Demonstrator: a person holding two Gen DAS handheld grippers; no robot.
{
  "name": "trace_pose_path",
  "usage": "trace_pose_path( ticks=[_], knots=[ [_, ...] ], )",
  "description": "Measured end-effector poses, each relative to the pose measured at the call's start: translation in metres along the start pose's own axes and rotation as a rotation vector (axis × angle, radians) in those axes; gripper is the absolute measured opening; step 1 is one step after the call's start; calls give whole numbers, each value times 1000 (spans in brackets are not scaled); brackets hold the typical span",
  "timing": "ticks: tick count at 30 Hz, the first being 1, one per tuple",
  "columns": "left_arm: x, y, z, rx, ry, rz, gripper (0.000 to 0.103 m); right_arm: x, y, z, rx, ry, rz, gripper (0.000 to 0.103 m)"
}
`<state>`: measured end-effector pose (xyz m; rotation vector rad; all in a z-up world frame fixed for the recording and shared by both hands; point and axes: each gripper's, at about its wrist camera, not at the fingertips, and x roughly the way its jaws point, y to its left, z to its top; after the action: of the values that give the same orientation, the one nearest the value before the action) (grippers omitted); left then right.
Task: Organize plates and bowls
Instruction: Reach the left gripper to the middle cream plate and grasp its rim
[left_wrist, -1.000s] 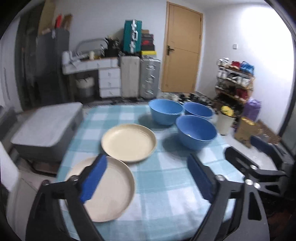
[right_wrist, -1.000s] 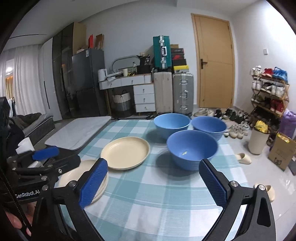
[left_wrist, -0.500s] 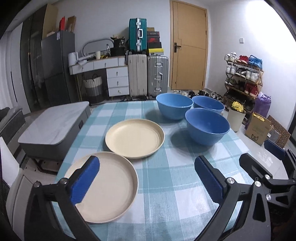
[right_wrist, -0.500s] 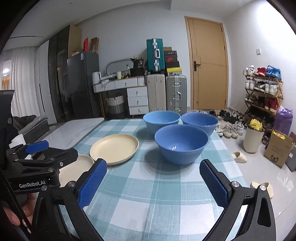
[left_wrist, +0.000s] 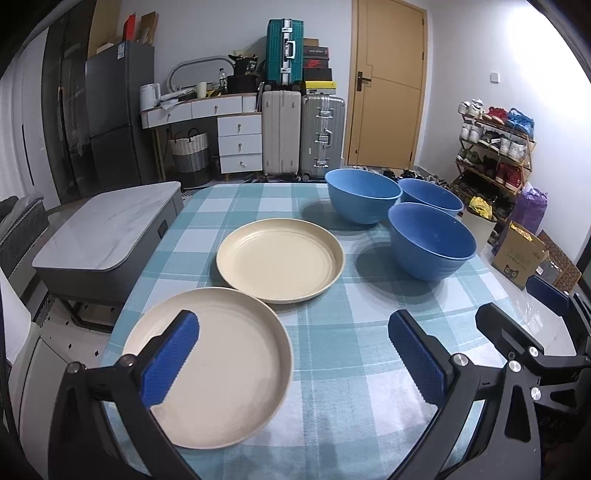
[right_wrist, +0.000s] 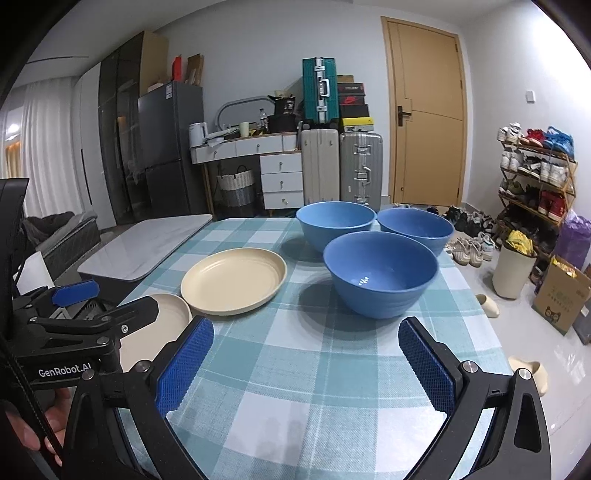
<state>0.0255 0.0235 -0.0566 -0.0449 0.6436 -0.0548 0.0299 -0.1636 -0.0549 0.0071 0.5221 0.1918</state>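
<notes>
Two cream plates lie on the checked tablecloth: a near plate (left_wrist: 218, 365) at the front left and a far plate (left_wrist: 280, 260) behind it. Three blue bowls cluster at the right: a near bowl (left_wrist: 432, 245), a back left bowl (left_wrist: 362, 194) and a back right bowl (left_wrist: 432, 195). My left gripper (left_wrist: 295, 362) hangs open, its left pad above the near plate, nothing between the pads. My right gripper (right_wrist: 306, 365) is open above bare cloth, in front of the near bowl (right_wrist: 382, 273). In the right wrist view the far plate (right_wrist: 234, 280) shows, and the left gripper body covers part of the near plate (right_wrist: 168, 317).
The table's right edge (left_wrist: 517, 306) drops to a tiled floor with a bin (right_wrist: 513, 269), a cardboard box (right_wrist: 561, 299) and slippers. A grey low table (left_wrist: 107, 236) stands left of the tablecloth. Suitcases, drawers and a door are at the back.
Both grippers have sunk toward the table. The left view has levelled and steadied, with the near plate now closer under its left pad. Plates and bowls have not moved.
</notes>
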Motion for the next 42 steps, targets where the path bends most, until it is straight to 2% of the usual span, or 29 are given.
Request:
trace_pose_path(
  ticks=[16,25,30,36,38,40,42],
  knots=[
    [52,45,17,-75,89,-11,103,69,29,26,-47,52,19,102],
    [78,67,41,-91,145,2,103,110,39,70,-62,28,68,102],
    [90,78,58,-87,156,14,103,127,48,98,-111,-2,76,102],
    [105,86,81,-38,158,66,103,156,55,128,-120,31,81,102],
    [114,92,86,-63,179,34,103,165,55,138,-114,34,92,102],
    [127,98,92,-89,233,-5,103,172,56,146,-106,26,112,102],
    [138,101,97,-96,273,1,103,177,57,153,-100,37,145,102]
  ],
)
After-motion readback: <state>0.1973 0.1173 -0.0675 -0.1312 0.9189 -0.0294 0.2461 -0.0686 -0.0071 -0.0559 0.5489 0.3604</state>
